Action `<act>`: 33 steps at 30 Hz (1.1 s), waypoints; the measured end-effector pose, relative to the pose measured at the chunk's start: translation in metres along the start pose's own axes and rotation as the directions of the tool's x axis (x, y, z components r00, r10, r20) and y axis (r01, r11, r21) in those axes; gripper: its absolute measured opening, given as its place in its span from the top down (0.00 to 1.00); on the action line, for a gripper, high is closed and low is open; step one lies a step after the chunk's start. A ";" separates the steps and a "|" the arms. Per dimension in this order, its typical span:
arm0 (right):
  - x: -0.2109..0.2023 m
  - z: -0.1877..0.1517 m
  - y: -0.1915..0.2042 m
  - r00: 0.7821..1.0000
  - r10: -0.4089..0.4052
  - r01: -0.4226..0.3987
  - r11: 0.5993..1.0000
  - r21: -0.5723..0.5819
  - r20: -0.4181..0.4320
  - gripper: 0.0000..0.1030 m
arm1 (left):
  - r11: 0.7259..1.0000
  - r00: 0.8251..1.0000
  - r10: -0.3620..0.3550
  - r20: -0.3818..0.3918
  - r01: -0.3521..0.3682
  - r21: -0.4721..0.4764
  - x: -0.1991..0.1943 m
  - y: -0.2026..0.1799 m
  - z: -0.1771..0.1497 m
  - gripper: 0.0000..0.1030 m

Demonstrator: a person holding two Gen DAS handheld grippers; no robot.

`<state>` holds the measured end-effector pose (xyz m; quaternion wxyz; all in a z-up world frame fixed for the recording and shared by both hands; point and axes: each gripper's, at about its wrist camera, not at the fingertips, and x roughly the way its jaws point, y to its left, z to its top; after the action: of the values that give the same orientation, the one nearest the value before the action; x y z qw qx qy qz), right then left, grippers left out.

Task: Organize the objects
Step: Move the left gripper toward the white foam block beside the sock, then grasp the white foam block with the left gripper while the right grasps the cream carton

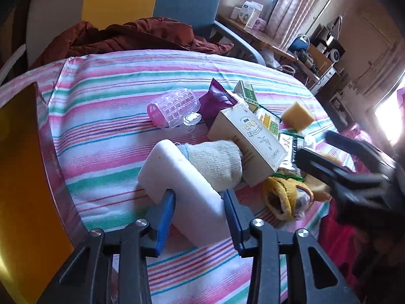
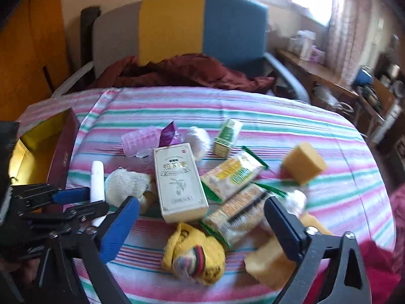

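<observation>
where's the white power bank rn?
Left wrist view, lower centre: the white power bank sits between the left claw fingers on the striped cloth, its far end against the rolled cream sock.

Right tool [image 1: 354, 169] blurred in left view; yellow box [image 1: 22, 177] cut off at frame edge.

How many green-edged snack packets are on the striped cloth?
2. One packet lies right of the cream box; the other packet just nearer the camera. Others may hide underneath.
</observation>
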<state>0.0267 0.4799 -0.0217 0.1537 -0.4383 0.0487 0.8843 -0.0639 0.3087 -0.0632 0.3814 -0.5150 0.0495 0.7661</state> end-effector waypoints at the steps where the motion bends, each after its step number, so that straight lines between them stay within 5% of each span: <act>1: 0.009 0.004 0.001 1.000 0.007 -0.008 1.000 -0.017 -0.021 0.11 | 1.000 1.000 -0.009 -0.001 0.009 -0.004 -0.002 0.001 0.000 0.62; 12: 0.068 0.016 0.017 0.980 0.076 -0.097 0.989 -0.111 -0.183 0.16 | 0.991 0.996 -0.054 -0.066 0.045 -0.130 0.003 0.010 0.006 0.56; 16: 0.079 0.011 0.017 0.974 0.081 -0.107 0.988 -0.114 -0.212 0.46 | 0.992 0.996 -0.022 -0.092 0.010 -0.124 0.015 0.005 0.011 0.54; 17: 0.080 0.010 0.017 0.973 0.086 -0.113 0.987 -0.115 -0.215 0.47 | 0.993 0.995 -0.016 -0.096 0.004 -0.120 0.017 0.004 0.011 0.53; 23: 0.061 0.008 0.016 0.981 0.090 -0.111 0.987 -0.118 -0.171 0.50 | 0.999 0.998 -0.031 -0.050 0.030 -0.028 0.007 -0.002 0.004 0.68; 27: 0.043 0.007 0.012 0.985 0.107 -0.120 0.988 -0.095 -0.135 0.50 | 0.995 0.996 -0.084 -0.023 0.083 -0.046 -0.002 0.005 -0.001 0.76; 33: 0.014 0.011 0.008 0.995 0.089 -0.092 0.994 -0.066 -0.046 0.50 | 0.995 0.995 -0.102 0.013 0.102 -0.004 -0.018 0.001 -0.008 0.80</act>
<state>0.0080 0.4777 -0.0268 0.0974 -0.4595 0.0414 0.8819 -0.0558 0.2945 -0.0521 0.4191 -0.5129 0.0188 0.7489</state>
